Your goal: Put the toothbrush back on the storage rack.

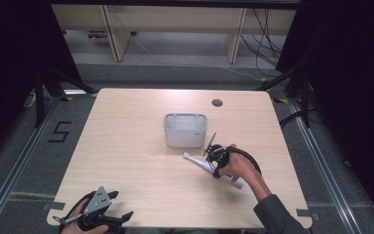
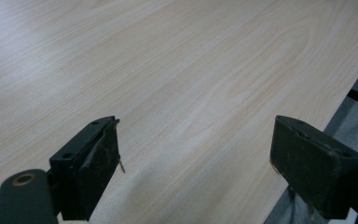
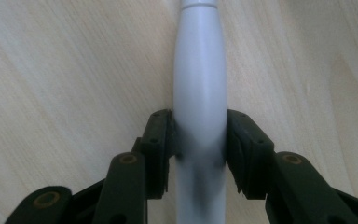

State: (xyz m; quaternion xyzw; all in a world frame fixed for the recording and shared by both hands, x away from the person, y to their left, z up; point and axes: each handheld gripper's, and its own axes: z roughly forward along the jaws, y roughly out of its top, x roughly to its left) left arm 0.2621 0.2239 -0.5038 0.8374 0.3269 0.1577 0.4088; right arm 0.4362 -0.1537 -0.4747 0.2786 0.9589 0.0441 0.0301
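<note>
A white electric toothbrush point(image 1: 200, 164) lies flat on the wooden table point(image 1: 126, 151), just in front of a white open-topped box point(image 1: 185, 139), its brush head pointing left. My right gripper point(image 1: 213, 163) comes down on its handle. In the right gripper view the smooth white handle point(image 3: 199, 84) runs up between the two black pads point(image 3: 161, 140), which touch it on both sides. My left gripper point(image 1: 120, 205) rests near the table's front left corner. In the left gripper view its jaws stand wide apart over bare wood point(image 2: 196, 116), with nothing between them.
The white box stands near the table's middle. A round cable hole point(image 1: 217, 103) sits at the back right. Black curtains hang on both sides, and cables lie on the floor beyond the far edge.
</note>
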